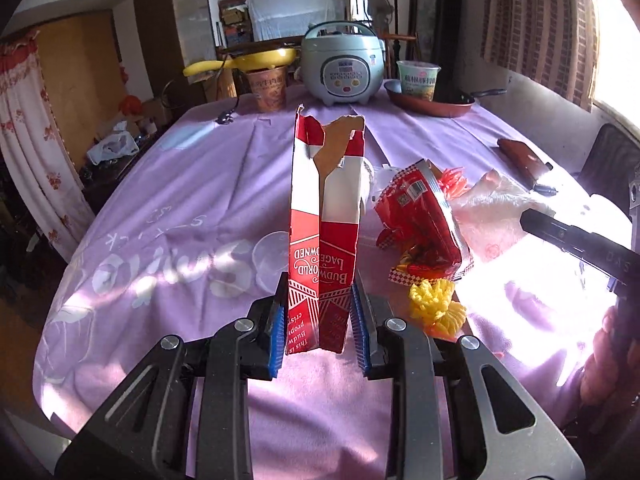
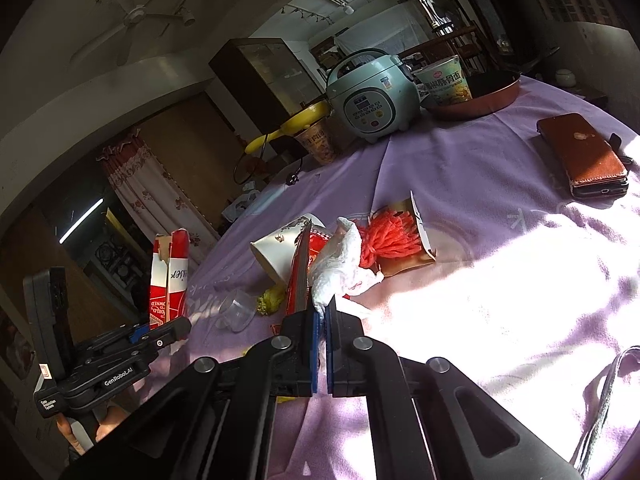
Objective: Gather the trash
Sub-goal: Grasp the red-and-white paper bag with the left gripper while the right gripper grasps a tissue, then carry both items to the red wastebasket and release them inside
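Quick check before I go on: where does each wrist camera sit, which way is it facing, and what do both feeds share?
Left wrist: on the left gripper, facing down the table to the rice cooker; jaws clamp a red carton; right gripper at the edge.
Right wrist: on the right gripper, angled over the trash pile; jaws pinch a red wrapper; left gripper visible.
Shared: carton, cooker, purple tablecloth.

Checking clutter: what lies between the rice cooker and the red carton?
Only bare purple tablecloth between the rice cooker and the red carton, seen in the left wrist view.
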{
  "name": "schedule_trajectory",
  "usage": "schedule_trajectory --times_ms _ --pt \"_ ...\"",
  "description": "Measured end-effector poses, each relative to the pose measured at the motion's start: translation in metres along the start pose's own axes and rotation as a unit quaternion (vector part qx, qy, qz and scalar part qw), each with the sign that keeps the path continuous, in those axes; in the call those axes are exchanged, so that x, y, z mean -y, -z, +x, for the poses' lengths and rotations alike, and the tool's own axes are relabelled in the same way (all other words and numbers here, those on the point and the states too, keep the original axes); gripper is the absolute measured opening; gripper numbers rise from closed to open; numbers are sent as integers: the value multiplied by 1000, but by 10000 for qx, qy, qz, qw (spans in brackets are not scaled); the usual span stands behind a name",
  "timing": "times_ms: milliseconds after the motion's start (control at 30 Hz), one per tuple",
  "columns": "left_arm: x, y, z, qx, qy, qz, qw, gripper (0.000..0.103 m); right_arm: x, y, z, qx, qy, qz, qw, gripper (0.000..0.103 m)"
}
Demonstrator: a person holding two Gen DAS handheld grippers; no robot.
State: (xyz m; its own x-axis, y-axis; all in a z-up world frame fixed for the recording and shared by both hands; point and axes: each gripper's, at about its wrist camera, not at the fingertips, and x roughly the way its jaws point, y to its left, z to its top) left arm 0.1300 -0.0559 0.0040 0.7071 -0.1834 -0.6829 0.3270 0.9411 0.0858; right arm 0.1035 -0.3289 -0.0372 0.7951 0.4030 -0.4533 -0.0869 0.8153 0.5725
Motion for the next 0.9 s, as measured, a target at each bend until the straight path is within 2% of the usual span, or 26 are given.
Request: schedule_trajectory --times_ms 267,400,567,733,900 --pt "-43 32 -44 97 -490 -391 9980 29 5 -2 -6 -86 -184 364 9991 4" --pt "-62 47 -59 125 -660 -609 9959 29 -15 -7 -25 137 -158 106 9997 3" --pt "-84 69 -79 170 -803 -937 9922 29 -44 -9 -39 213 -368 -207 9989 3" --pt "-110 98 -102 126 -1059 -1327 9854 29 -76 0 -38 57 -730 -509 9960 3" --pt "-143 136 -123 -46 -1391 -1845 9729 29 -115 14 -23 -277 -1138 -871 9893 3"
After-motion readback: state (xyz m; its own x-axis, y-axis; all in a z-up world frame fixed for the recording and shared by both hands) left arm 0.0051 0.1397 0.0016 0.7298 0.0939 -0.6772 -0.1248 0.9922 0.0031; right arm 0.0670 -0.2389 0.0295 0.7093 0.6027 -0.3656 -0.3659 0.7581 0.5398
